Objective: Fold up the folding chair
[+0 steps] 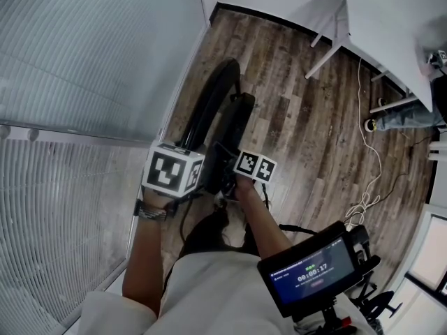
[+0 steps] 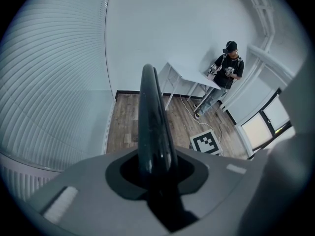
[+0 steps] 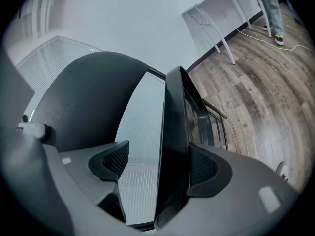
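The black folding chair (image 1: 213,100) stands on the wooden floor in front of me, narrow as seen from above in the head view. My left gripper (image 2: 156,168) is shut on its rounded, glossy top edge (image 2: 150,117), which fills the gap between the jaws. In the head view its marker cube (image 1: 173,172) covers the jaws. My right gripper (image 3: 153,163) is open around a flat black panel (image 3: 174,132) of the chair. The panel lies against the right pad (image 3: 204,168). Between it and the left pad (image 3: 110,161) there is a gap.
Window blinds (image 1: 70,82) run along the left wall. A white table (image 1: 391,26) stands at the far right, and cables (image 1: 374,159) trail across the floor. A person (image 2: 227,73) stands beyond the table. A screen device (image 1: 314,271) hangs at my waist.
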A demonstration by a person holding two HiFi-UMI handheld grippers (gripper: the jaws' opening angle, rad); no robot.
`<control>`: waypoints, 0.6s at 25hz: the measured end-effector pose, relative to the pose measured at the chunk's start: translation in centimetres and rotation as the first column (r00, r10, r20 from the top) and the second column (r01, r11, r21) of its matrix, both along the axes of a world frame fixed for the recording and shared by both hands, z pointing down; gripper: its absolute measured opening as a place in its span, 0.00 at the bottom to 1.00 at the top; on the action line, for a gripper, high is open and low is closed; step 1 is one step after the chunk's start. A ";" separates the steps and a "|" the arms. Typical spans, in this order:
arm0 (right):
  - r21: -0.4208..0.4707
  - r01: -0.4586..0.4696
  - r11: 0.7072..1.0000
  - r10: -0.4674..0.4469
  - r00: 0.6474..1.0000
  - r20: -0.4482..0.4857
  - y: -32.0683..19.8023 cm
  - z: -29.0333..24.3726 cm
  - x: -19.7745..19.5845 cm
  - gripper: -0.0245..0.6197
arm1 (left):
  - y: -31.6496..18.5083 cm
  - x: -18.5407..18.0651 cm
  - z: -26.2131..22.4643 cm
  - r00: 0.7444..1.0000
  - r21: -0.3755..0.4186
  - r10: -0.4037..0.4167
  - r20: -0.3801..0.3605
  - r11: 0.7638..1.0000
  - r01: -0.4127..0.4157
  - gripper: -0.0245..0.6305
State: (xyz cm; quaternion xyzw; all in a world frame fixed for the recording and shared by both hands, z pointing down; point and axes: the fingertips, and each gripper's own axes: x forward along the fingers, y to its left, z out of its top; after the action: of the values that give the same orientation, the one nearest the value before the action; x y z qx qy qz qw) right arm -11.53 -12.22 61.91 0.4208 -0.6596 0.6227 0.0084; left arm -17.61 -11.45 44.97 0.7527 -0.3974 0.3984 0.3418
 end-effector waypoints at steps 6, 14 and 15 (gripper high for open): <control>-0.002 0.005 1.000 -0.005 1.000 -0.006 -0.1 -0.1 -0.5 0.60 | 0.0 -0.2 -0.1 1.000 0.002 -0.001 0.000 1.000 0.001 0.16; -0.002 0.012 1.000 -0.012 1.000 0.008 -0.3 -0.5 -1.3 0.60 | 0.2 -0.1 -0.4 1.000 0.008 -0.002 0.003 1.000 0.002 0.16; -0.001 0.014 1.000 -0.014 1.000 0.011 -0.3 -0.6 -1.5 0.60 | 0.2 0.0 -0.4 1.000 0.009 0.000 0.006 1.000 0.000 0.16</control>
State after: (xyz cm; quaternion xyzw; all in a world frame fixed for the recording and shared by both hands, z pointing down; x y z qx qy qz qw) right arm -12.99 -12.56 61.34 0.4127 -0.6621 0.6255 0.0094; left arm -17.60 -11.21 44.55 0.7531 -0.4003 0.3986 0.3372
